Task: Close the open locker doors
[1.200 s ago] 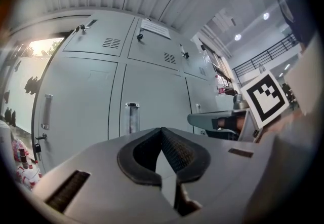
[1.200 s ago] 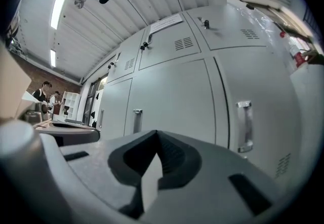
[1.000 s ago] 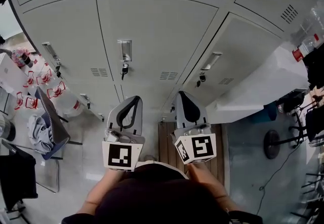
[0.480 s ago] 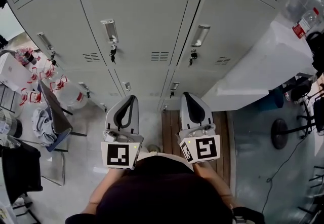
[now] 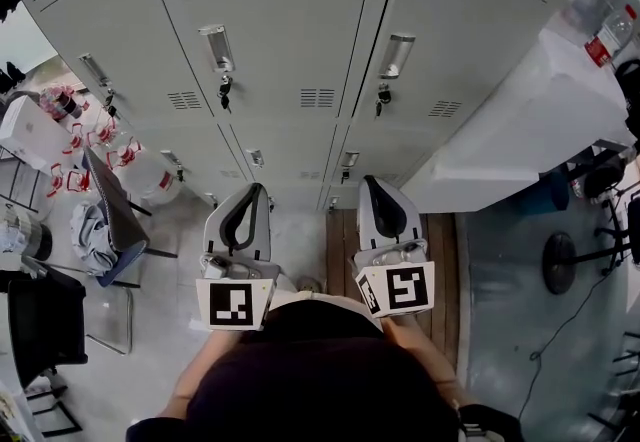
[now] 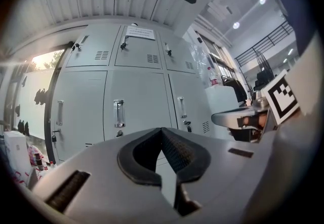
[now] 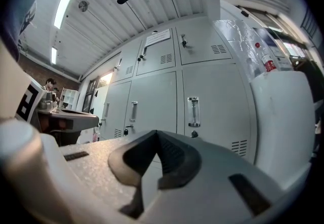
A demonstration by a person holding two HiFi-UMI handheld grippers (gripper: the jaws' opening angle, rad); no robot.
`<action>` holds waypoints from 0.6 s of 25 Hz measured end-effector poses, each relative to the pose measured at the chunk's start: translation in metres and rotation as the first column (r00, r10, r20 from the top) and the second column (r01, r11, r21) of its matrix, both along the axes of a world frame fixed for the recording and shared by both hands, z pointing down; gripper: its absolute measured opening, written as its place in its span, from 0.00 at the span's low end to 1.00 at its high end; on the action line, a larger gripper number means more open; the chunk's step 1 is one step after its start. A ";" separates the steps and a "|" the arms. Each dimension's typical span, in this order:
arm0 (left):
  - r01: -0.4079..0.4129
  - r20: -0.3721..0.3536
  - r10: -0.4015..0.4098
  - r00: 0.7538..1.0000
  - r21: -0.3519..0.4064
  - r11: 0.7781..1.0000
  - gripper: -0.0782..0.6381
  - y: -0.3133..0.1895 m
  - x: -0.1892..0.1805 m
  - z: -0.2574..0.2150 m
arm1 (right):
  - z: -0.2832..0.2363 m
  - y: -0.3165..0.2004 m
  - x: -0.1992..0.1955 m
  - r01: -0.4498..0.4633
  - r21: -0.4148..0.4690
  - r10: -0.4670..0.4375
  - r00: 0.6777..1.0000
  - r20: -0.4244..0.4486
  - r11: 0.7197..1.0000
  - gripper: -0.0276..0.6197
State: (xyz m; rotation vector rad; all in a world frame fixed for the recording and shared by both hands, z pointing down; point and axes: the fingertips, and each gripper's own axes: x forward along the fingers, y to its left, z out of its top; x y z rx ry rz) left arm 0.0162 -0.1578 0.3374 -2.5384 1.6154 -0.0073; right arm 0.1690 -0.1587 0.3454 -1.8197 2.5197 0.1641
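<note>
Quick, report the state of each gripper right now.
Left gripper: jaws closed, holding nothing.
Right gripper: jaws closed, holding nothing.

Two grippers are in view, the left gripper [image 5: 260, 190] and the right gripper [image 5: 369, 182], each with two fingers [image 6: 177, 149] and one marker cube [image 5: 232, 303]. The middle locker row shows three doors [image 5: 290, 20], each bearing one handle [image 5: 215, 47] and one vent [image 5: 317, 97]. One paper notice [image 6: 140, 32] is on an upper door

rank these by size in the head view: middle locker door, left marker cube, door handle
1. middle locker door
2. left marker cube, though nearness to the camera enlarges it
3. door handle
</note>
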 end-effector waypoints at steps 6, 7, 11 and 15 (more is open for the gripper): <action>-0.003 0.001 0.003 1.000 0.008 1.000 0.11 0.003 0.003 -0.001 | 0.000 0.004 -0.004 0.027 0.000 -0.027 0.999 -0.024 1.000 0.05; -0.005 0.006 0.005 1.000 0.012 1.000 0.11 0.003 0.003 -0.001 | 0.000 0.005 -0.005 0.039 -0.005 -0.039 0.999 -0.022 0.999 0.04; -0.009 0.010 0.009 1.000 -0.004 1.000 0.11 0.002 0.004 0.001 | 0.002 0.006 -0.006 0.056 -0.010 -0.056 0.998 -0.010 0.998 0.04; -0.012 0.013 0.013 1.000 -0.003 1.000 0.11 0.004 0.005 0.002 | 0.002 0.007 -0.008 0.062 -0.007 -0.062 0.998 -0.017 0.998 0.04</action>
